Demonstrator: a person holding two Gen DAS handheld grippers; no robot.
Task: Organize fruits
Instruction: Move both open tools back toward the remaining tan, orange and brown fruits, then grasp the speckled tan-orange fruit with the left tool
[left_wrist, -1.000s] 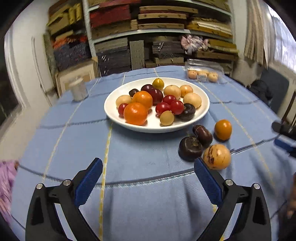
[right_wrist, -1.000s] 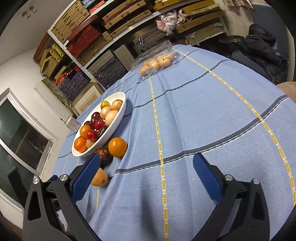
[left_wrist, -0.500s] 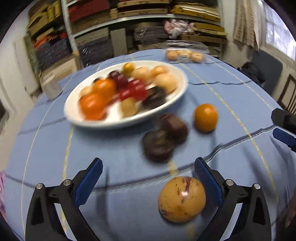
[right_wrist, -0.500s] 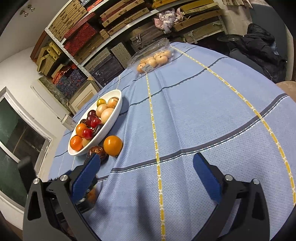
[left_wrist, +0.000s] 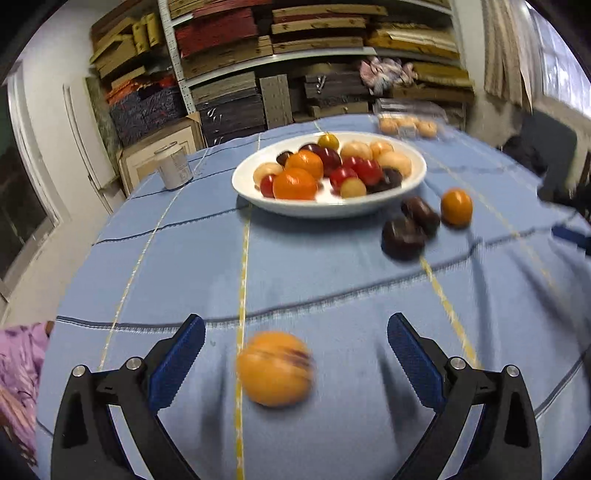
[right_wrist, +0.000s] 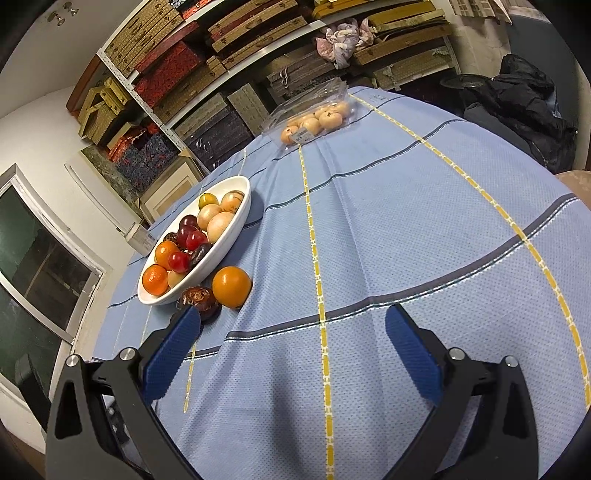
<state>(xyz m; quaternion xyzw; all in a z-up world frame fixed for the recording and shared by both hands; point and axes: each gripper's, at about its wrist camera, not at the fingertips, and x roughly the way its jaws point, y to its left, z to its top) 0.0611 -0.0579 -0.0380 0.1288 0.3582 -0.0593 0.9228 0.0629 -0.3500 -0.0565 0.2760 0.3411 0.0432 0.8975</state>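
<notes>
Between the wide-open left claw (left_wrist: 293, 345) fingers lies the blurred spotted fruit (left_wrist: 274, 373), untouched.

Left gripper (left_wrist: 295, 354): two matte black plastic fingers, angular with triangular cut-outs near the base; blue textured pads (left_wrist: 413, 365) on the inner faces; two round silver screws on each finger. Right gripper (right_wrist: 293, 352): same build; black fingers, dimpled blue pads (right_wrist: 412, 360), paired silver screws, triangular cut-outs. Pink-purple patterned cloth (left_wrist: 18, 365) at the left edge of the left wrist view; cannot tell if it is a sleeve.
</notes>
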